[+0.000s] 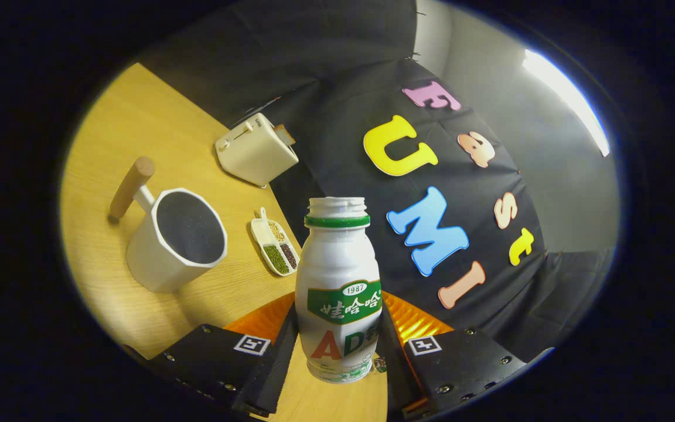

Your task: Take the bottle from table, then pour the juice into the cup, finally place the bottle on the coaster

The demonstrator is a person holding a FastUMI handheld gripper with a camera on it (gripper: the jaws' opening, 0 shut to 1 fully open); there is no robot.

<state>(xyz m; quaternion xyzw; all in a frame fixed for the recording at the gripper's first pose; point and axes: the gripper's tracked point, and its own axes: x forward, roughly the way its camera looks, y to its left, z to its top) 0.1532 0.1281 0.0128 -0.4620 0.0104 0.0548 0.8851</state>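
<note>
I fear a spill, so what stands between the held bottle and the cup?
Nothing visible. The fingers grip the open bottle, lifted and tilted; the white cup stands ahead to its left over bare table. The seed dish lies beside the cup, the toaster beyond.

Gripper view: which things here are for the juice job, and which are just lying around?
For the job:
- bottle, open-topped, held between the fingers of the tool
- cup, white with a wooden handle, standing on the table beyond the fingers

Just lying about:
- toaster behind the cup
- small divided dish of seeds beside the cup
</note>
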